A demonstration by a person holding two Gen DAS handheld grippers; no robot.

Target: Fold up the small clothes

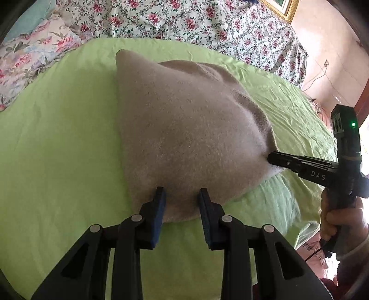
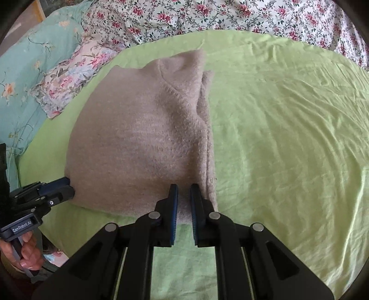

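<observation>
A folded beige fuzzy knit garment lies on the green sheet; it also shows in the right wrist view. My left gripper is open, its two fingers straddling the garment's near edge. In the right wrist view the left gripper sits at the garment's near left corner. My right gripper has its jaws narrowly apart around the garment's near right edge, with cloth between them. In the left wrist view the right gripper touches the garment's right corner.
A green sheet covers the bed. A floral bedspread lies behind it, and floral pillows at the far left. A pink wall with a cable is at the right. A hand holds the right gripper.
</observation>
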